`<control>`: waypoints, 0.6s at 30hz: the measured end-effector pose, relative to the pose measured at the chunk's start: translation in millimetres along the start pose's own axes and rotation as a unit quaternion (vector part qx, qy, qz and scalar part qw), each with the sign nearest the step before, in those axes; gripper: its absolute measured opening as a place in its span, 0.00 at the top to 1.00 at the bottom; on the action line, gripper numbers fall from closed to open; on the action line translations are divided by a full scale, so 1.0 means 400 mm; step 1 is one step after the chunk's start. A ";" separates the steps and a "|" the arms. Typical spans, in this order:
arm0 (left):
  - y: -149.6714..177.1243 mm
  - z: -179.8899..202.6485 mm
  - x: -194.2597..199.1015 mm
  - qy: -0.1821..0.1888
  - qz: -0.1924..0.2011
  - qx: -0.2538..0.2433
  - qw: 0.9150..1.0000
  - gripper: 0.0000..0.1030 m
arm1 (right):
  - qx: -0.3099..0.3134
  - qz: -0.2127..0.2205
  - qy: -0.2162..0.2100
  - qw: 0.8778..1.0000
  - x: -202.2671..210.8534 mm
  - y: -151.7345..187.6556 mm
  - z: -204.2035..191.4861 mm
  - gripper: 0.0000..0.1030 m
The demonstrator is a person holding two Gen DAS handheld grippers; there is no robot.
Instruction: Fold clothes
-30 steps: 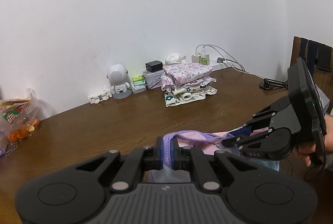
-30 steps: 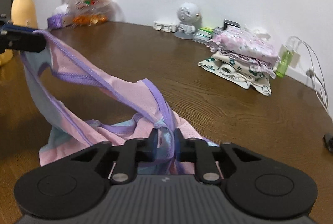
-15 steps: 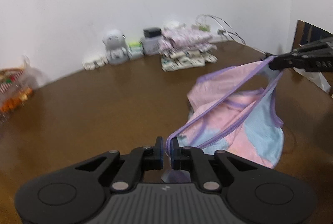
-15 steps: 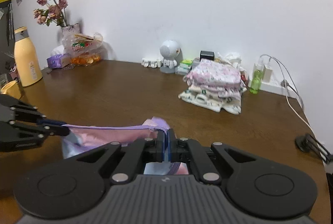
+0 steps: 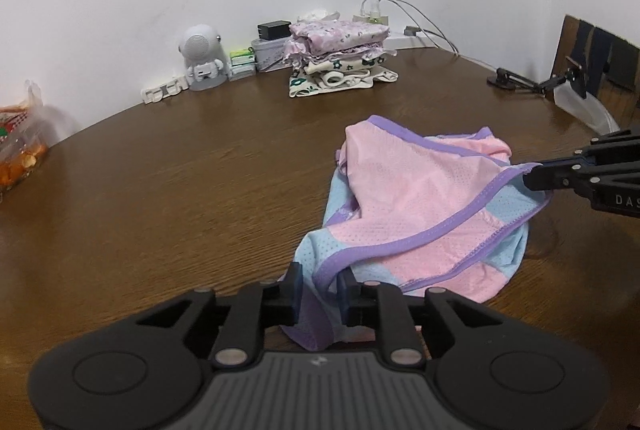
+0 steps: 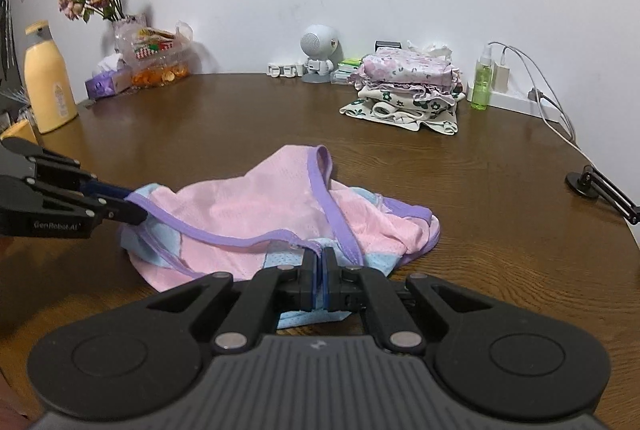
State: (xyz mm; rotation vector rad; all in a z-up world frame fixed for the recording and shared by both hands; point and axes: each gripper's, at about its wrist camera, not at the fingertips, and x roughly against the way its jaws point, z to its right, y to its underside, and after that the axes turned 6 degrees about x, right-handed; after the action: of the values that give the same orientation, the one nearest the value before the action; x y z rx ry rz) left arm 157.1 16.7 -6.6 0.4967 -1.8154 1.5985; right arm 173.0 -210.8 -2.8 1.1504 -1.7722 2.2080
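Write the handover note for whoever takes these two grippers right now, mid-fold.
Left gripper: jaws opening, purple hem between them.
Right gripper: shut on the opposite hem.
Pink and blue garment: spread loosely on the brown table, rumpled, not folded.
Folded stack: at the back by the wall.
Done: garment laid down.
Left: probably release, smooth it, fold it, add it to the stack.

Your right hand-held gripper (image 6: 320,272) pinches the pink garment's (image 6: 256,218) purple hem; the garment lies crumpled on the worktop (image 6: 240,126), your left hand-held gripper (image 6: 134,212) at its far corner.
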 end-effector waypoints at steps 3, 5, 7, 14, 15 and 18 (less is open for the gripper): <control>0.004 0.003 -0.002 0.000 0.006 -0.005 1.000 0.91 | 0.006 -0.004 0.015 1.000 -0.016 0.009 -0.008 0.95; 0.009 0.009 0.001 -0.003 0.012 -0.010 1.000 0.91 | 0.012 -0.006 0.028 1.000 -0.024 0.017 -0.016 0.91; 0.015 0.011 0.003 -0.003 0.016 -0.010 1.000 0.91 | 0.019 -0.009 0.035 0.999 -0.028 0.026 -0.025 0.91; 0.029 0.015 0.008 -0.004 0.020 0.001 1.000 0.90 | 0.046 -0.013 0.079 0.996 -0.045 0.040 -0.060 0.74; 0.031 0.017 0.009 -0.004 0.021 0.003 1.000 0.90 | 0.049 -0.011 0.088 0.995 -0.045 0.041 -0.064 0.71; 0.032 0.022 0.008 -0.005 0.024 0.008 1.000 0.90 | 0.047 -0.011 0.092 0.995 -0.044 0.045 -0.071 0.71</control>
State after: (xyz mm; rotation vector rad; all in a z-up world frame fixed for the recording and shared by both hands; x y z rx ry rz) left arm 144.2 10.7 -13.8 0.4723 -1.8371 1.6462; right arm 162.5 -185.6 -28.9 0.9411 -1.5916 2.3224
